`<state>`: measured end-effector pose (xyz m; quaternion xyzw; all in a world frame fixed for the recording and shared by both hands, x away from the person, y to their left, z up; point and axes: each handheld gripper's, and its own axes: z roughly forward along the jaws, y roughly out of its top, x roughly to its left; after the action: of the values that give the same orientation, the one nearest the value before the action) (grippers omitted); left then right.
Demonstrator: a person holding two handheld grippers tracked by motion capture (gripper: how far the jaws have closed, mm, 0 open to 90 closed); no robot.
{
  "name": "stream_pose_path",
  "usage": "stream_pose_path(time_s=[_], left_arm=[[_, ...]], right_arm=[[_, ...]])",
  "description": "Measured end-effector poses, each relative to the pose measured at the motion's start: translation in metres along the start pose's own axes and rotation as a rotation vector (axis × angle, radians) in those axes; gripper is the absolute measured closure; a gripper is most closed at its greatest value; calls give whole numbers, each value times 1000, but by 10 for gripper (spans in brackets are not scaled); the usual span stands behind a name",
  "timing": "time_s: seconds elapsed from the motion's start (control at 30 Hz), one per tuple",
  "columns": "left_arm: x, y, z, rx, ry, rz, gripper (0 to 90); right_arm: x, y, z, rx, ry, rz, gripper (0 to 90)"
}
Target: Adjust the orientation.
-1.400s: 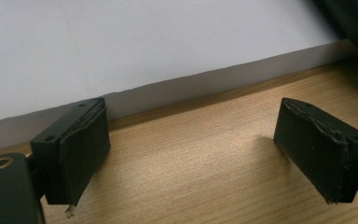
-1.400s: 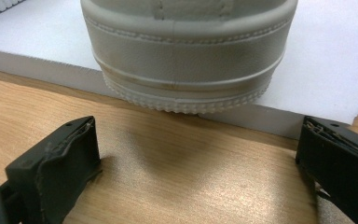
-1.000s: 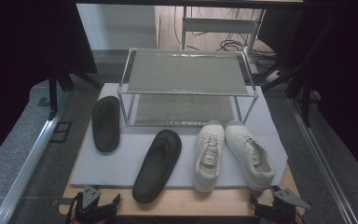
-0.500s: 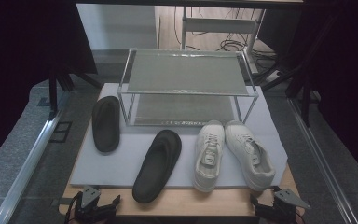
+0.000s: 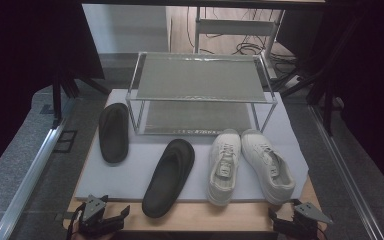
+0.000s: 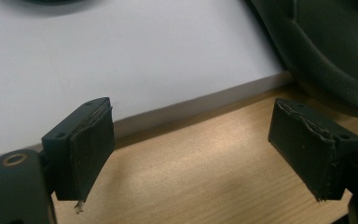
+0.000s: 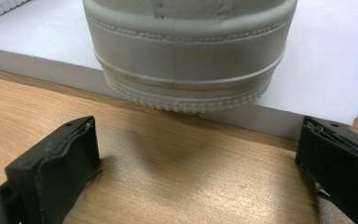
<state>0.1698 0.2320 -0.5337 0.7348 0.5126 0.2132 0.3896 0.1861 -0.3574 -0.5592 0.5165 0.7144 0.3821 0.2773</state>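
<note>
2 grippers parked wide apart and empty at the near table edge, probably before any pick.

The left gripper (image 5: pixel 111 218) sits near the black slipper (image 5: pixel 169 176), the right gripper (image 5: pixel 291 223) just short of a white sneaker (image 7: pixel 186 56) heel; beyond, the 2-tier rack (image 5: pixel 200 92) stands bare. Nothing has shifted since 1 second earlier.

Black slippers (image 5: pixel 169 177); white sneakers (image 5: pixel 250 165); grey mat (image 5: pixel 130 175).

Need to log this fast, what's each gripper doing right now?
Left gripper: open, holding nothing, over bare wooden table.
Right gripper: open, holding nothing, facing white sneaker heel.
</note>
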Motion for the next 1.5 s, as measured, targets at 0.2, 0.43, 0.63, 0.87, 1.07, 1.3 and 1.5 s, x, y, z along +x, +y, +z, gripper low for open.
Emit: stream_pose_path(time_s=[0.2, 0.43, 0.63, 0.87, 1.07, 1.3, 1.5], left_arm=[[3, 9, 0, -11, 1, 8, 150], [4, 28, 9, -10, 14, 33, 203], [5, 44, 17, -20, 19, 48, 234], [10, 62, 29, -28, 19, 61, 268], [14, 77, 38, -38, 15, 69, 296], [19, 93, 46, -49, 16, 78, 317], [26, 103, 52, -53, 17, 72, 332]], right_arm=[[0, 0, 0, 0, -1, 1, 0], [0, 0, 0, 0, -1, 1, 0], [0, 0, 0, -1, -1, 1, 0], [0, 0, 0, -1, -1, 0, 0], [0, 0, 0, -3, 0, 2, 0], [0, 0, 0, -3, 0, 0, 0], [0, 0, 0, -2, 0, -2, 0]])
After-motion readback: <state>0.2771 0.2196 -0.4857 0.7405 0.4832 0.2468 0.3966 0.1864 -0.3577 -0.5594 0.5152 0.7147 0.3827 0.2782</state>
